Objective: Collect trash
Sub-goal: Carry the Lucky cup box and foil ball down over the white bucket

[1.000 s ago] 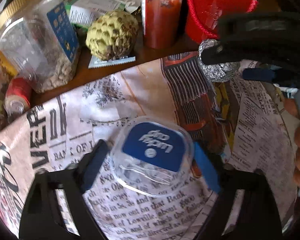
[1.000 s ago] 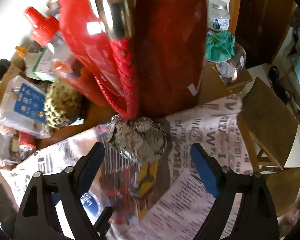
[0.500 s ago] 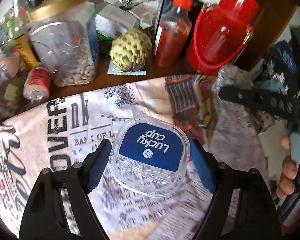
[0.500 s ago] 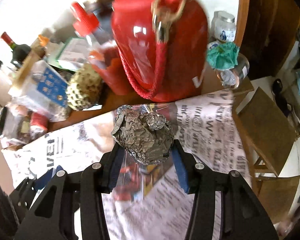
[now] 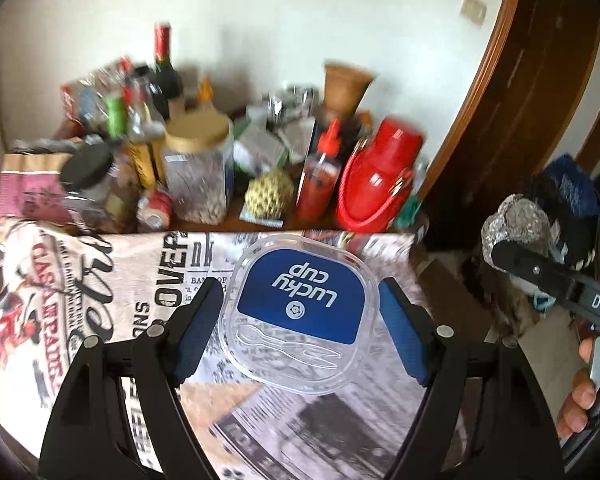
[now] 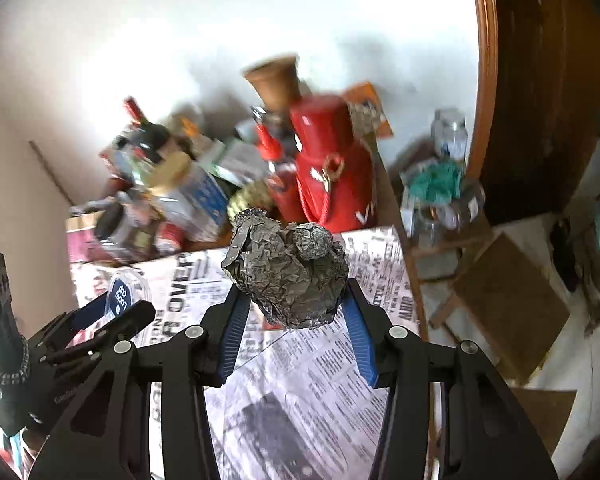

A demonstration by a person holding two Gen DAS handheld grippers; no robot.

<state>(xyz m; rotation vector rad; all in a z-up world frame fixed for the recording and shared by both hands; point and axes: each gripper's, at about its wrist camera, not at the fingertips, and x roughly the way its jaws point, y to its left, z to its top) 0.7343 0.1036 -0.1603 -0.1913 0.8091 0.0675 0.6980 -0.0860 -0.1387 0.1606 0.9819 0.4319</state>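
**Both grippers loaded, no bin in sight**

The foil ball (image 6: 286, 276) sits clamped between the right gripper (image 6: 296, 312) pads, dead centre, clear of the newspaper (image 6: 300, 380) below. The lid (image 5: 302, 312) lies flat and wide across the left gripper (image 5: 300, 332), squeezed at its side edges, long side toward 12. From the left view the foil is at 3 o'clock. The counter (image 5: 236, 222) clutter is at 12, the doorframe (image 5: 500, 120) at 2. My guess: both need carrying off somewhere unseen.
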